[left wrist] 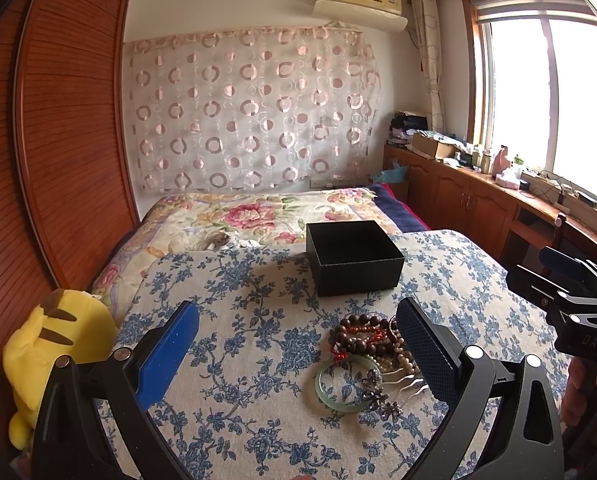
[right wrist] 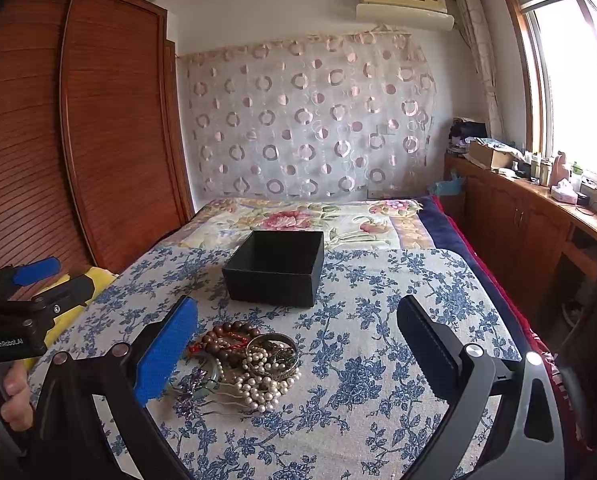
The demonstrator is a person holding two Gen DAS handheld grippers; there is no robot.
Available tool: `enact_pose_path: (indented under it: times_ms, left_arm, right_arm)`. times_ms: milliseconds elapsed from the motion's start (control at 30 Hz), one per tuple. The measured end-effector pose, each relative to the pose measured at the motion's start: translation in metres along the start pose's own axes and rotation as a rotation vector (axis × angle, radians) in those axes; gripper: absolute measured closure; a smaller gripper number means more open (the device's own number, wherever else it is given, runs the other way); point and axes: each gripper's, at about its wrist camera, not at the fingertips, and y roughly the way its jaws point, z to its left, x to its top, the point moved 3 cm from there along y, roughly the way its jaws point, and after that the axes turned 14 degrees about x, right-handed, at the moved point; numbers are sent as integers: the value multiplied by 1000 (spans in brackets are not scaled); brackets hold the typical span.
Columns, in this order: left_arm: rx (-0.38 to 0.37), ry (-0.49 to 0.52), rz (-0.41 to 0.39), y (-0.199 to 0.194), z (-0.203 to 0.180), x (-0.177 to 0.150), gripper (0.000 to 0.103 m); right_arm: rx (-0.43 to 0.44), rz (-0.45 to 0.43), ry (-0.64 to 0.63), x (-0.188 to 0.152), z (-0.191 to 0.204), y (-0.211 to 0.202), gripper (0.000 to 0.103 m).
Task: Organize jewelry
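Lying tangled just short of the empty black box [left wrist: 354, 258], the jewelry pile [right wrist: 244, 364] is apparently interlocked, so snagged strands are risked once either wide-open, empty gripper [left wrist: 298, 356] [right wrist: 298, 354] is closed on it.

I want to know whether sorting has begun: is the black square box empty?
Apparently empty: the black square box stands lidless, its visible interior bare, though its floor is partly hidden. The jewelry pile lies outside on the floral cloth.

I note a yellow plush toy [left wrist: 54, 344] at the bed's left edge; air conditioner [left wrist: 360, 0] above the curtain [left wrist: 250, 112].
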Motion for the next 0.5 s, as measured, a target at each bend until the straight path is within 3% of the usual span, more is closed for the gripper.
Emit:
enact_pose_path:
  times_ms: [500]
  left_arm:
    - [-2,0,-2,-1,-1,0,8]
  right_arm:
    - [5,-5,-4,13,9,-9,2]
